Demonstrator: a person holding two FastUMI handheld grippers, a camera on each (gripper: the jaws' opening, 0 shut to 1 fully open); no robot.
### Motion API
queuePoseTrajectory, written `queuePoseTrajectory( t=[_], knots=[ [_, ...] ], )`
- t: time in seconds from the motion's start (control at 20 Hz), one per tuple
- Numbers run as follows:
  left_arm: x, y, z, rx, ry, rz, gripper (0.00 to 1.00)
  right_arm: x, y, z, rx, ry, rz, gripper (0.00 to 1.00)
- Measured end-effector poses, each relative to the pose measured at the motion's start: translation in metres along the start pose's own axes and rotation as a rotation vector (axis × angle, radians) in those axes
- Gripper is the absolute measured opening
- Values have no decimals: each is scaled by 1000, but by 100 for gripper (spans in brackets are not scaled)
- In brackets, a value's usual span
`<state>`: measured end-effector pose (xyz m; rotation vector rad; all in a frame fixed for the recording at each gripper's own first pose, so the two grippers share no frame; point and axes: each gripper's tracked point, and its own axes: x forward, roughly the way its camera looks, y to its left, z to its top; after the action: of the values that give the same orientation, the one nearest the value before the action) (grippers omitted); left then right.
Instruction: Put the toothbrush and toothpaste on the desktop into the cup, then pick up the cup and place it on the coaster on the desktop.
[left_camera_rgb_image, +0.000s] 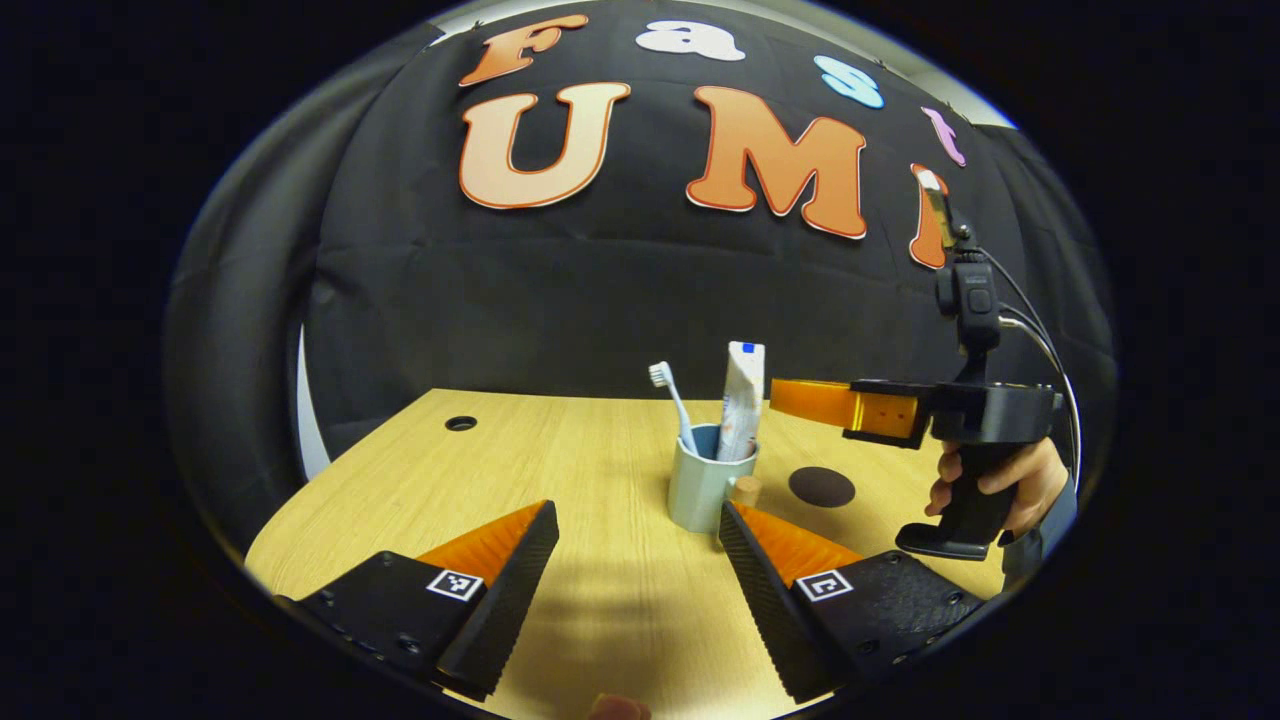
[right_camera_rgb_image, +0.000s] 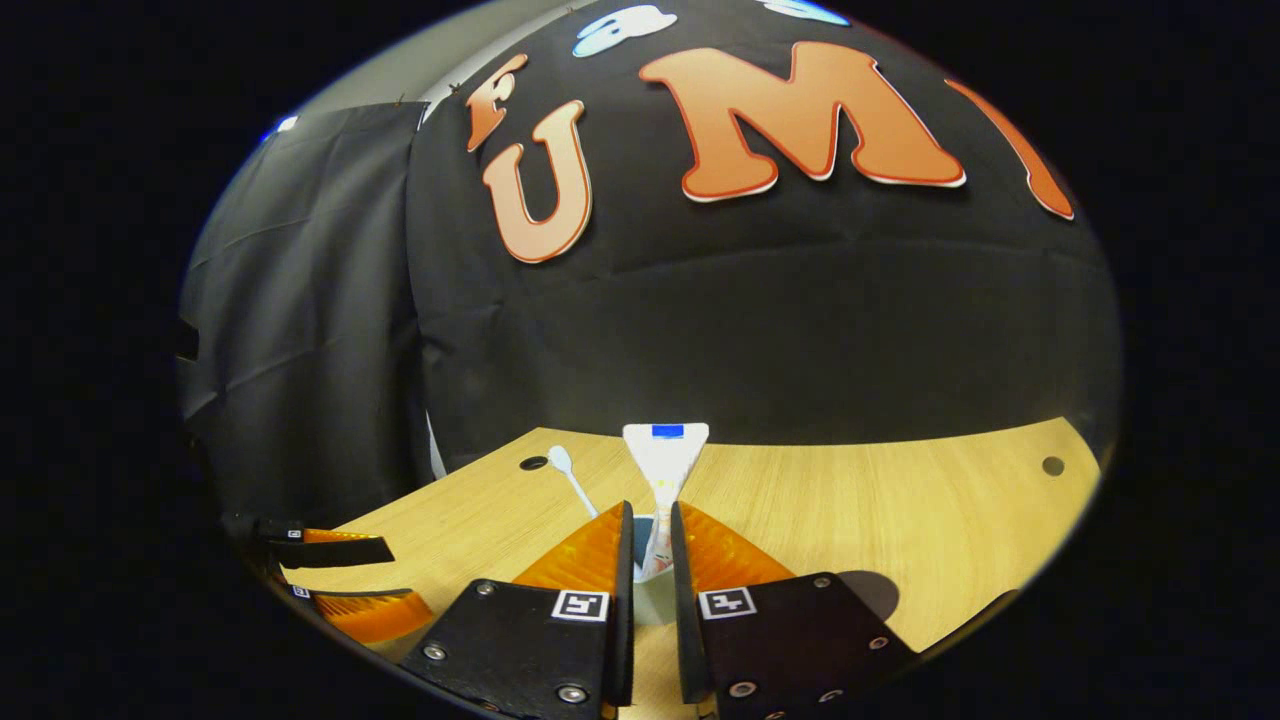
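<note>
On the wooden desktop (left_camera_rgb_image: 600, 470) the pale cup (left_camera_rgb_image: 703, 492) stands upright, toothbrush (left_camera_rgb_image: 672, 398) leaning at its left, toothpaste (left_camera_rgb_image: 741, 400) at its right. A small cork-coloured piece (left_camera_rgb_image: 745, 490) touches the cup's right side; the dark round coaster (left_camera_rgb_image: 821, 487) lies bare farther right. The left gripper (left_camera_rgb_image: 637, 540) is spread wide before the cup. The right gripper (right_camera_rgb_image: 651, 540), held by a hand (left_camera_rgb_image: 1010, 480), hovers over the cup with fingers narrowly parted around the toothpaste; contact unclear.

- Desk (left_camera_rgb_image: 560, 470): light wood grain, its far edge against the black cloth wall (left_camera_rgb_image: 600, 290).
- Round hole (left_camera_rgb_image: 461, 423) in the desk near its far left corner; the right gripper view shows it too (right_camera_rgb_image: 533, 463).
- Second round hole (right_camera_rgb_image: 1052, 465) near the desk's far right edge in the right gripper view.
- Small cork-coloured stub (left_camera_rgb_image: 746, 490) standing on the desk.
</note>
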<state>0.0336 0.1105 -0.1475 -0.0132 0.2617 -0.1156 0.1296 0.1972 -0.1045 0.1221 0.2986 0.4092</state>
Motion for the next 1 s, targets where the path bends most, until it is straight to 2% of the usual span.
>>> queuePoseTrajectory(
  t=[0.1, 0.2, 0.35, 0.45, 0.6, 0.7, 0.85, 1.0],
  knots=[
    [8, -15, 11, -24, 9, -25, 97, -34, -9, 21, -60, -53, -13, 24],
    [17, -25, 22, -37, 18, -43, 97, -59, -21, 35, -115, -106, -43, 37],
    [32, -43, 26, -43, 83, -69, 98, -94, -39, 52, -172, -173, -89, 65],
    [42, -62, 26, -37, 151, -82, 98, -120, -53, 65, -165, -210, -117, 78],
    [57, -80, 18, -31, 248, -79, 97, -146, -70, 75, -145, -245, -150, 83],
    [70, -84, 5, -51, 345, -35, 98, -168, -85, 76, -118, -263, -177, 86],
    [88, -93, -1, -8, 408, -2, 97, -190, -105, 66, -82, -276, -207, 86],
    [104, -98, -18, 14, 473, 24, 97, -211, -113, 54, -47, -298, -201, 86]
  ],
)
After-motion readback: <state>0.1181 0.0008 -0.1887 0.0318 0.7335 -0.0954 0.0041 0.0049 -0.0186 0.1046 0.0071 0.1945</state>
